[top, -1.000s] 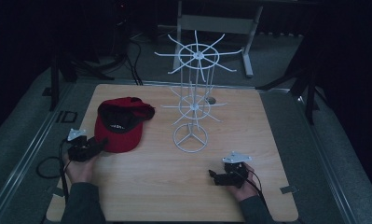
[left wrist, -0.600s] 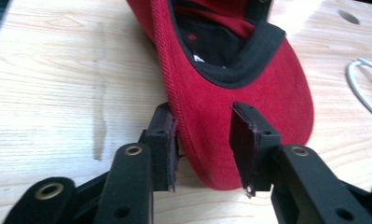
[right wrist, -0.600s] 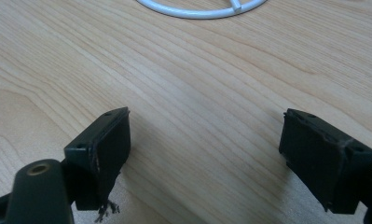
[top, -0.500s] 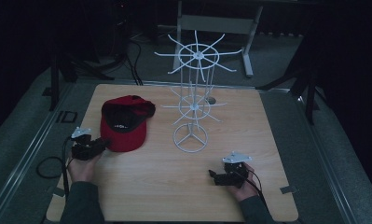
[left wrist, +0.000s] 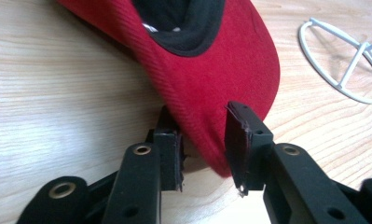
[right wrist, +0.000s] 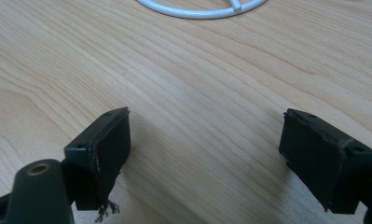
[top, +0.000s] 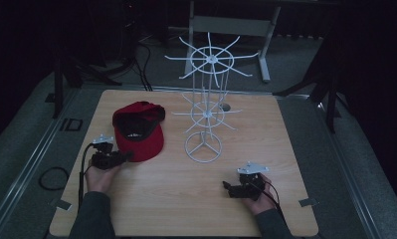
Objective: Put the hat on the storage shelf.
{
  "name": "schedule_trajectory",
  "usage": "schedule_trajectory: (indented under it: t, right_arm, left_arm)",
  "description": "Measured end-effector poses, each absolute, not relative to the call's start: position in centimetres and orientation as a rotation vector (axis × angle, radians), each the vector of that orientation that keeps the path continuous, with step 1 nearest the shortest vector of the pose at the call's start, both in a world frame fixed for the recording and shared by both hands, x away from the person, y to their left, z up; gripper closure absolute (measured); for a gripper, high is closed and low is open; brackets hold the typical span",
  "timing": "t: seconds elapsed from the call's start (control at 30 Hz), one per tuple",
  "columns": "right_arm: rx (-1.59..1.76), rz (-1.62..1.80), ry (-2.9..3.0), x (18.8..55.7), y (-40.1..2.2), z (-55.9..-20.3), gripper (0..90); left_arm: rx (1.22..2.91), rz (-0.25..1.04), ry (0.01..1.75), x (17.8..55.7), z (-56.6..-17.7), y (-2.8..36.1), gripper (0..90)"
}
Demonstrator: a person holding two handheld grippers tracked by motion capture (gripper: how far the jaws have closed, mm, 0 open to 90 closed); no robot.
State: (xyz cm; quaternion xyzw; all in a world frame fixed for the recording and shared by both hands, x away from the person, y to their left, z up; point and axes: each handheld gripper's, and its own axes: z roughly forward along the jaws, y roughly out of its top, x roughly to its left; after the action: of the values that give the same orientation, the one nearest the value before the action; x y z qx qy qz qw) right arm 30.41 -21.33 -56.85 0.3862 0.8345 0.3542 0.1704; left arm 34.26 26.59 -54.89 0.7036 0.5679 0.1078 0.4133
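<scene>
Red cap (top: 138, 130) lies upside down left of centre in the high view, brim toward the lower edge, just beside the white wire rack (top: 204, 107) at mid-frame. Left gripper (left wrist: 203, 144) is at the brim's tip, jaws partly spread, one on each side of the brim edge with a gap showing on both sides; not yet pinching, as far as the left gripper view tells. Right gripper (right wrist: 206, 154) sits low right in the high view, well apart from cap and rack, jaws spread wide over bare table (top: 151, 204). Risks, judged from this: the bite covers only the very tip of the brim, so closing here may catch little cloth and the cap could slip out or swing when raised. The lower jaw rests close to the wood and may scrape or push the brim away instead of straddling it. A swinging cap could snag the rack's thin arms or nudge its ring base (left wrist: 344, 60).
</scene>
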Motion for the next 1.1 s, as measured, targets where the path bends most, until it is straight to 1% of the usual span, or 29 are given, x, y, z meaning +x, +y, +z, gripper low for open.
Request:
schedule_trajectory:
  t: [0.27,0.57,0.67,0.77,0.8,0.93,1.1]
  right_arm:
    - [1.099,1.005,2.371,30.4,-21.3,-56.8,16.3]
    - [1.1,1.005,2.371,30.4,-21.3,-56.8,16.3]
    - [1.1,1.005,2.371,30.4,-21.3,-56.8,16.3]
    - [1.1,1.005,2.371,30.4,-21.3,-56.8,16.3]
    - [1.1,1.005,2.371,30.4,-21.3,-56.8,16.3]
    - [1.1,1.005,2.372,30.4,-21.3,-56.8,16.3]
    - [1.101,1.006,2.371,30.4,-21.3,-56.8,16.3]
  left_arm:
    - [1.767,0.207,1.437,35.5,-55.4,26.5,63.9]
    - [1.793,0.18,1.433,36.4,-55.9,25.7,60.7]
    - [1.804,0.18,1.426,36.5,-56.1,25.4,62.3]
    - [1.793,0.18,1.418,36.4,-56.0,25.3,66.9]
    - [1.81,0.21,1.402,36.3,-55.8,25.0,67.8]
    - [1.822,0.253,1.391,35.7,-55.6,24.6,69.3]
    - [1.801,0.263,1.373,35.3,-55.4,24.3,73.7]
